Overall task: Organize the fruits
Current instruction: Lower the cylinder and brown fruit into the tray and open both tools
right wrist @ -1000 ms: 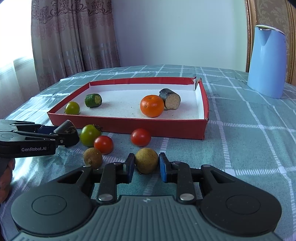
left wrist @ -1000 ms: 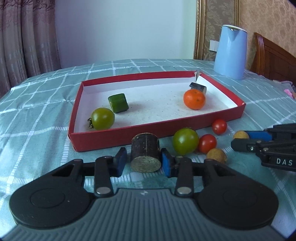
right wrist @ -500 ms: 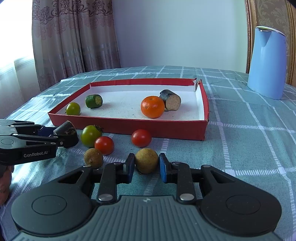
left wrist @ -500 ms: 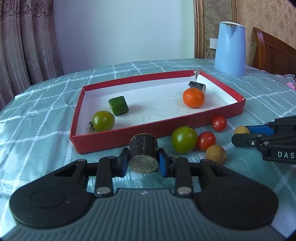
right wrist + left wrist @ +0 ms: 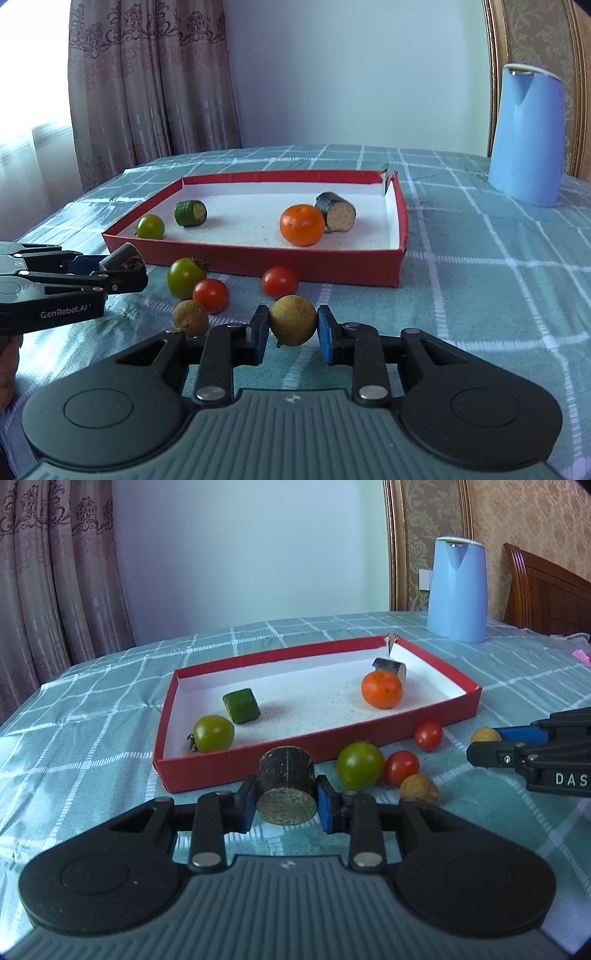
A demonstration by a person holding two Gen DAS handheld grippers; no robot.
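Observation:
My left gripper (image 5: pixel 286 803) is shut on a dark cylindrical piece (image 5: pixel 286 786), held above the cloth just in front of the red tray (image 5: pixel 207 771). My right gripper (image 5: pixel 292 328) is shut on a tan longan (image 5: pixel 293 320), lifted off the cloth. The tray holds a green tomato (image 5: pixel 213 733), a green cucumber piece (image 5: pixel 241 706), an orange (image 5: pixel 381 690) and another dark piece (image 5: pixel 389 666). On the cloth before the tray lie a green tomato (image 5: pixel 184 277), two red cherry tomatoes (image 5: pixel 210 295) (image 5: pixel 280 282) and a second longan (image 5: pixel 191 317).
A blue kettle (image 5: pixel 526 134) stands on the table at the back right. The table has a green checked cloth (image 5: pixel 480 277). Curtains hang at the left, and a wooden chair back (image 5: pixel 546 590) stands at the right.
Both grippers have risen a little with their loads, the left holding the dark piece and the right the longan. The fruits on the cloth and in the tray have not moved.

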